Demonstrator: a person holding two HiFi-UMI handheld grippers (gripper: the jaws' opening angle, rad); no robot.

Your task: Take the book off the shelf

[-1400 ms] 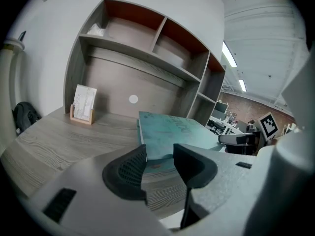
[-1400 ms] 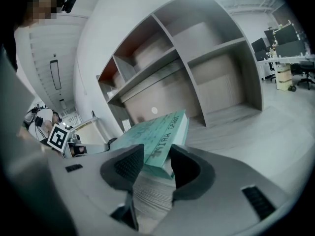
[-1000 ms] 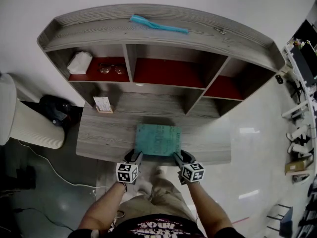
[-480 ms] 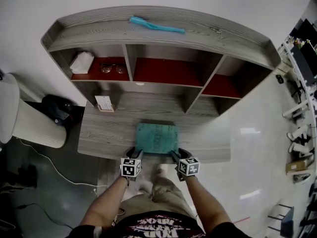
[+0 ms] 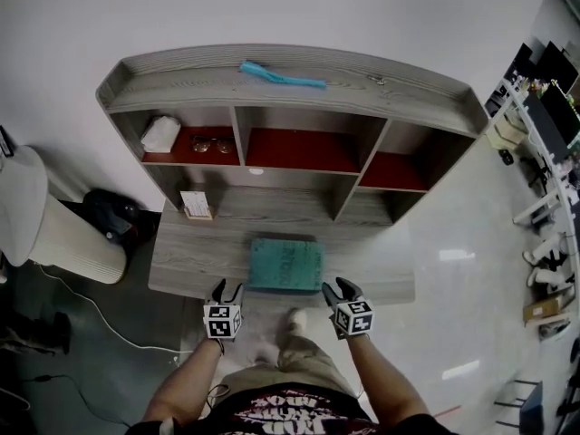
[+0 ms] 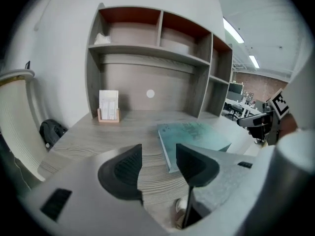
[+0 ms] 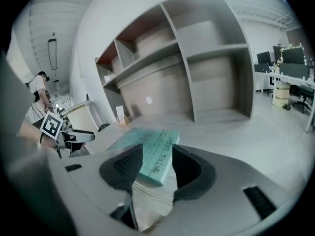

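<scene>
The shelf (image 5: 290,80) stood at the back of the counter (image 5: 199,252), split into open, red-lined compartments. The upper left compartment (image 5: 186,158) held a crumpled white cloth (image 5: 160,134) at its left end and a pair of glasses (image 5: 210,143) beside it, the two apart. On the shelf's top board lay a teal brush (image 5: 281,76), stretched along the board.

Down on the counter, under the left compartment, a small wooden card holder (image 5: 196,207) stood upright with white cards in it.

The book (image 5: 285,264), teal-covered, was in none of the compartments. It lay flat and closed on the counter near the front edge, about midway along it.

The left gripper (image 5: 227,290) hung just off the front edge, left of the book. Its fingers (image 6: 123,171) stood wide apart and had just been opening. In the left gripper view only bare counter showed between them, with the book (image 6: 194,134) off beyond the right-hand finger.

The right gripper (image 5: 338,287) hung off the edge at the book's right. Its fingers (image 7: 189,173) were also apart and had just been opening. In the right gripper view the book's near corner (image 7: 150,156) showed in the gap, page edges toward the camera, but neither pad pressed on it.
</scene>
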